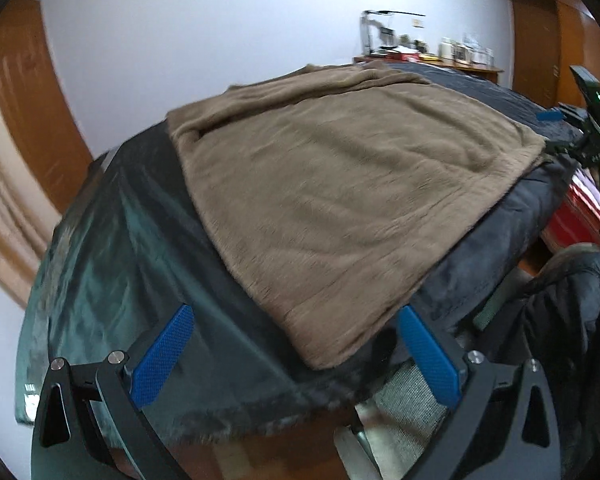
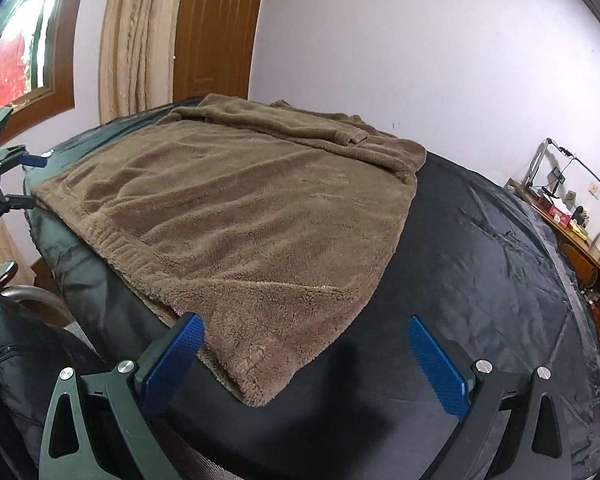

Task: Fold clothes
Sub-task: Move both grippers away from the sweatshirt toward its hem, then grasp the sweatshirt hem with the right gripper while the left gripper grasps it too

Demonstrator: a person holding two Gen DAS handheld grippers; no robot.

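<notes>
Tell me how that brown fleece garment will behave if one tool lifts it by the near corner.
The brown fleece garment is probably floppy: it lies flat with soft wrinkles and a sleeve folded limply at the far end, so it would likely drape and sag. Its thick pile suggests some bulk and decent grip. On the smooth dark cover it may slide if pushed.

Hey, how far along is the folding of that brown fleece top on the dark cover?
Looks done: the brown fleece garment lies spread on the dark cover, with a sleeve already folded across its far end.

In hand: nothing. The left gripper and right gripper are both open, each framing a near corner of the hem.

Left: gripping the hem and folding the body over.
</notes>
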